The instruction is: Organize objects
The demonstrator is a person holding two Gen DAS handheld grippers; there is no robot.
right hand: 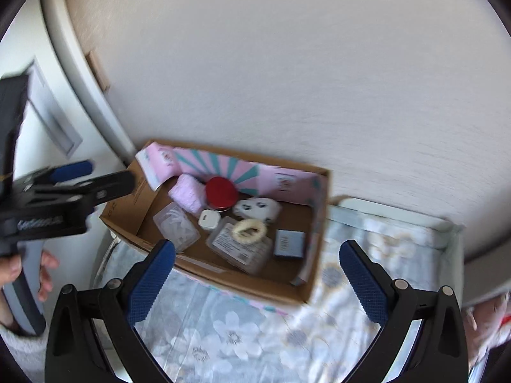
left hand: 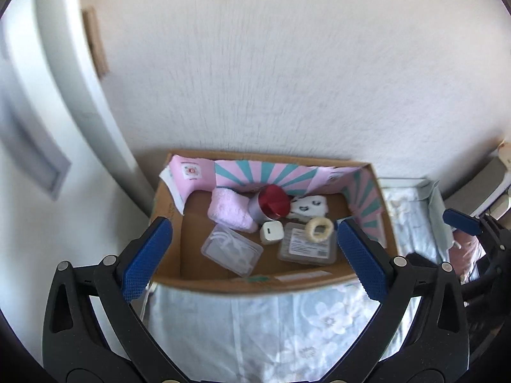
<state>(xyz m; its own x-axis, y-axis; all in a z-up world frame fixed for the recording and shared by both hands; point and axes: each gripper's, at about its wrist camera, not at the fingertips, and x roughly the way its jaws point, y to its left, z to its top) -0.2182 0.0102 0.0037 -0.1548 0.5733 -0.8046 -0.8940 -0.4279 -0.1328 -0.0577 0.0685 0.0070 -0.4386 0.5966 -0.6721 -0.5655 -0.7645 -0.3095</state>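
Note:
An open cardboard box (left hand: 204,282) (right hand: 223,281) lined with pink and teal paper stands on a floral cloth against the wall. Inside lie a pink fluffy roll (left hand: 228,212) (right hand: 188,196), a red-lidded jar (left hand: 273,204) (right hand: 221,192), a white charger (left hand: 271,231) (right hand: 209,218), a clear plastic case (left hand: 231,250) (right hand: 175,225), a cream scrunchie (left hand: 319,228) (right hand: 249,229) on a labelled clear box (left hand: 306,249) (right hand: 238,250), a white patterned pouch (left hand: 308,207) (right hand: 257,207) and a small blue-grey box (right hand: 289,243). My left gripper (left hand: 255,258) and right gripper (right hand: 257,282) are open and empty, above the box's near side.
The floral cloth (left hand: 271,328) (right hand: 236,335) covers the table. A white textured wall (left hand: 287,63) stands behind the box. A white door frame (left hand: 73,95) is on the left. The left gripper's body (right hand: 60,201) and a hand show at the right wrist view's left edge.

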